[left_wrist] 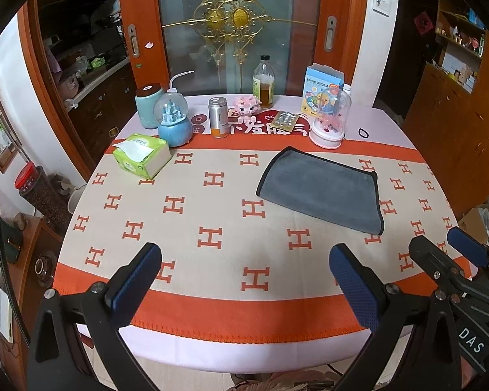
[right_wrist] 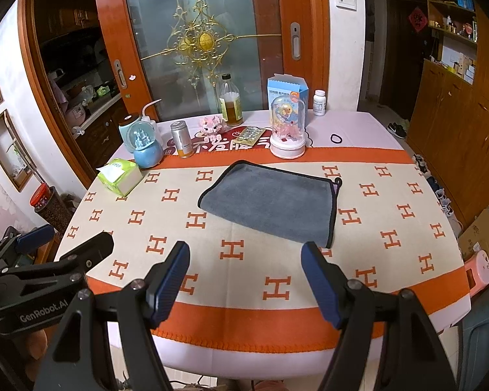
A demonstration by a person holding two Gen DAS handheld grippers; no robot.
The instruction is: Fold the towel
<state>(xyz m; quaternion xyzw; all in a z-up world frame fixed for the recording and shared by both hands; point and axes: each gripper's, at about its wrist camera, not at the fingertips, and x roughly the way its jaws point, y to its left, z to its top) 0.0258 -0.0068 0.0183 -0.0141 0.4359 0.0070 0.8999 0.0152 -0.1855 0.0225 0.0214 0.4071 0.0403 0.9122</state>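
Observation:
A grey towel with black trim lies flat, folded into a rectangle, on the orange-and-cream tablecloth, right of the middle. It also shows in the right wrist view. My left gripper is open and empty above the table's near edge, well short of the towel. My right gripper is open and empty, also near the front edge, just short of the towel's near side. The right gripper shows in the left wrist view at the right; the left gripper shows in the right wrist view at the left.
Along the table's far side stand a tissue pack, a blue snow globe, a metal can, a glass bottle, a pink-based dome, a blue box and a black hair tie. A glass door is behind.

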